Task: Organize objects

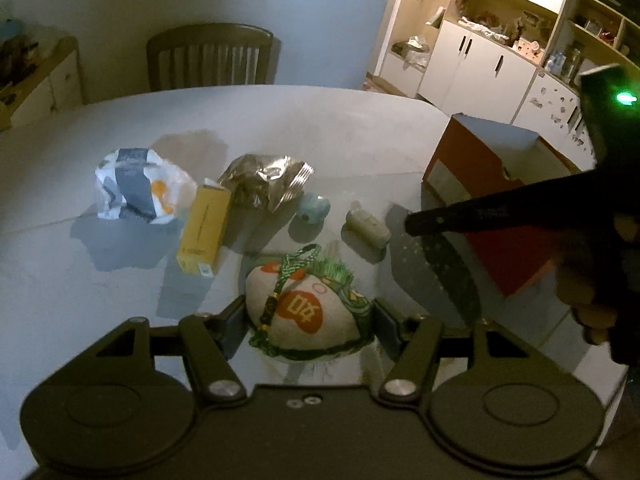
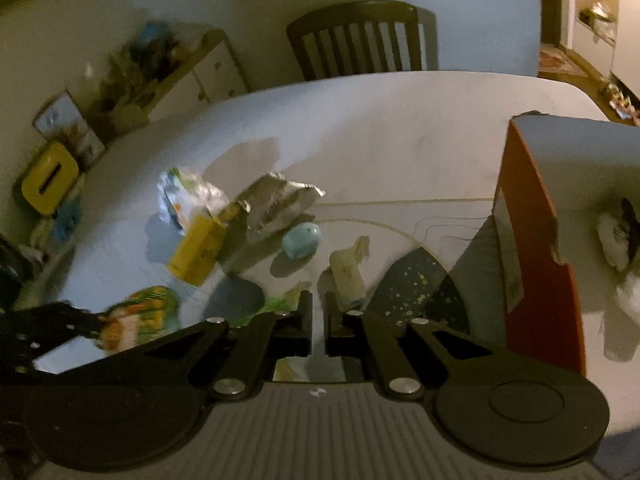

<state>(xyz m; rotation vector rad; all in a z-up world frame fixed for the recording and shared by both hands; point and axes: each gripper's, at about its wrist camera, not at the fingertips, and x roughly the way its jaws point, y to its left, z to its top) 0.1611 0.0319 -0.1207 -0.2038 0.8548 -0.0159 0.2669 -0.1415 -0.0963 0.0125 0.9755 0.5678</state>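
My left gripper [image 1: 306,318] is shut on a white embroidered pouch [image 1: 308,312] with a green cord and orange patches; it shows blurred in the right wrist view [image 2: 136,316]. My right gripper [image 2: 318,320] is shut and empty, above the table near a beige small object [image 2: 348,272]. It also shows in the left wrist view [image 1: 416,224]. An orange box [image 1: 488,184] with a white inside stands at the right [image 2: 532,216]. A yellow carton [image 1: 204,228], a foil bag [image 1: 268,180], a white crumpled wrapper [image 1: 132,184] and a pale blue lump [image 1: 314,210] lie on the table.
The white round table [image 1: 340,128] has a dark speckled patch [image 2: 420,292] near the box. A wooden chair [image 1: 210,58] stands behind it. White cabinets [image 1: 480,60] are at the back right, a low sideboard [image 2: 192,76] at the left.
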